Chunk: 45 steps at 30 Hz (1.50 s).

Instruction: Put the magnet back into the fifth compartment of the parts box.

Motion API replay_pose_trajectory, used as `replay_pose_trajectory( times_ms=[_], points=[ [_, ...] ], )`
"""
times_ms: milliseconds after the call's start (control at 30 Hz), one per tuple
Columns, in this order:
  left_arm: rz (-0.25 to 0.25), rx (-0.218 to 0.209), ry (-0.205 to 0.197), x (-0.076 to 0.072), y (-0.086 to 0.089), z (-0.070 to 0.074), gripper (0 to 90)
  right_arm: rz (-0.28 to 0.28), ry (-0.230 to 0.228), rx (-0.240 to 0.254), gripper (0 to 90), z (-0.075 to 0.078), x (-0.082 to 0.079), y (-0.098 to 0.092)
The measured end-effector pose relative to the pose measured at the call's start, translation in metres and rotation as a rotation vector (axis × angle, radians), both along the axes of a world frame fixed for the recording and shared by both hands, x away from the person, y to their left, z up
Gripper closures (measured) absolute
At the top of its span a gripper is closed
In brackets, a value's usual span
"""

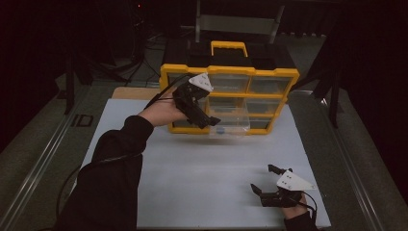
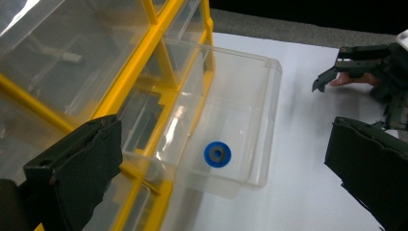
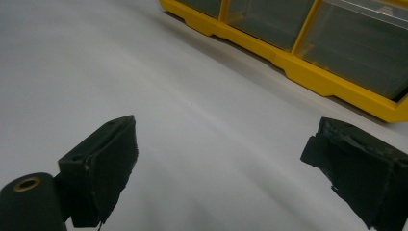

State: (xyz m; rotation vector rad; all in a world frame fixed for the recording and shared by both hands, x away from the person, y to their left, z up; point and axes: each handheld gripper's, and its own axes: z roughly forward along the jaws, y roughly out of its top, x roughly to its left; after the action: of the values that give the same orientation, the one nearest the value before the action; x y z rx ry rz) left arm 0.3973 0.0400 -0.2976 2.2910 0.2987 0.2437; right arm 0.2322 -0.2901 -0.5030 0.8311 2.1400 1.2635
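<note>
place: dim lab or workshop | cues: white bench (image 1: 192,183), yellow parts organiser (image 1: 231,72)

A washer (image 2: 217,154) lies in the drawer (image 2: 260,120) pulled out of the organizer (image 1: 168,71).

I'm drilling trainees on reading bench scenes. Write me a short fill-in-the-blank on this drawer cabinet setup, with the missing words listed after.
1. The small blue ring lies inside the pulled-out clear plastic ____.
2. The frame of the drawer cabinet is coloured ____.
3. The left gripper hovers at the cabinet with its jaws ____.
4. The right gripper is over the ____ table sheet, holding nothing.

Missing words: drawer; yellow; open; white
</note>
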Motion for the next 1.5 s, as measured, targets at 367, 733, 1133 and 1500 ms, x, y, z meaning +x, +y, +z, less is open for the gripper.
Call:
replay_pose_trajectory(
  times_ms=[367, 733, 1133, 1500],
  points=[
    [0.02, -0.021, -0.005, -0.012, 0.025, -0.008, 0.0, 0.001, -0.008, -0.004, 8.3, 0.001, -0.001, 0.001],
    [0.039, -0.025, -0.013, -0.028, 0.043, -0.022, 0.0, -0.001, -0.014, -0.003, 8.3, 0.002, -0.001, 0.0],
    [0.106, -0.063, -0.019, -0.05, 0.072, -0.034, 0.0, 0.0, -0.011, -0.006, 8.3, 0.002, -0.001, 0.0],
    [0.152, -0.104, -0.007, -0.074, 0.096, -0.056, 0.0, 0.001, -0.012, -0.01, 8.3, 0.002, -0.001, 0.001]
  ],
)
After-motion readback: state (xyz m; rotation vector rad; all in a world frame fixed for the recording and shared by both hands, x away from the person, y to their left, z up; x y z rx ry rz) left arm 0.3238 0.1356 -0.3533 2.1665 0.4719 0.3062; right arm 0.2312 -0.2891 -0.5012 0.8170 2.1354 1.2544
